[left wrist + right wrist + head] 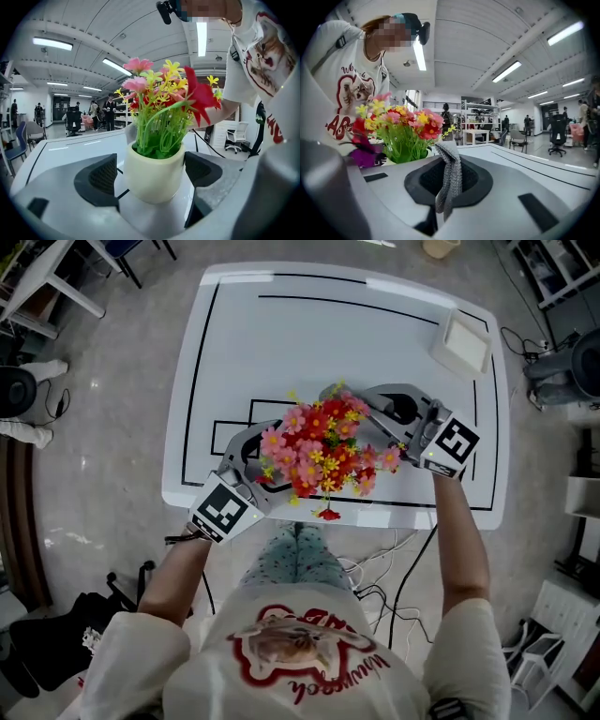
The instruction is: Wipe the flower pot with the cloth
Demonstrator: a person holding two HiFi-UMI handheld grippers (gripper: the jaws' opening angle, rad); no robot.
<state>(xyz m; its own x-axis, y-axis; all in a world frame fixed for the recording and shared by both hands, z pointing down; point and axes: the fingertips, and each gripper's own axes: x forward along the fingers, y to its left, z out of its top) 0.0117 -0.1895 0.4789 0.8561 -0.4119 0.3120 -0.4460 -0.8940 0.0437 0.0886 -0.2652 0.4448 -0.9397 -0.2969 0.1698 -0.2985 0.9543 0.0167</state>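
Note:
A cream flower pot (154, 174) holding red, pink and yellow flowers (323, 448) stands upright near the front edge of the white table (309, 334). In the head view the blooms hide the pot. My left gripper (151, 180) has a jaw on each side of the pot. The right pad (199, 169) meets its rim, while a thin gap shows at the left pad (103, 177). My right gripper (448, 187) is shut on a grey knitted cloth (451, 168), which sticks up from the jaws just right of the flowers (401, 127). In the head view it (375, 405) lies right of the bouquet.
A white square tray (461, 343) sits at the table's back right corner. Black lines mark the tabletop. Cables (375, 568) trail on the floor under the front edge, beside the person's knees. Chairs and shelves stand farther off in the room.

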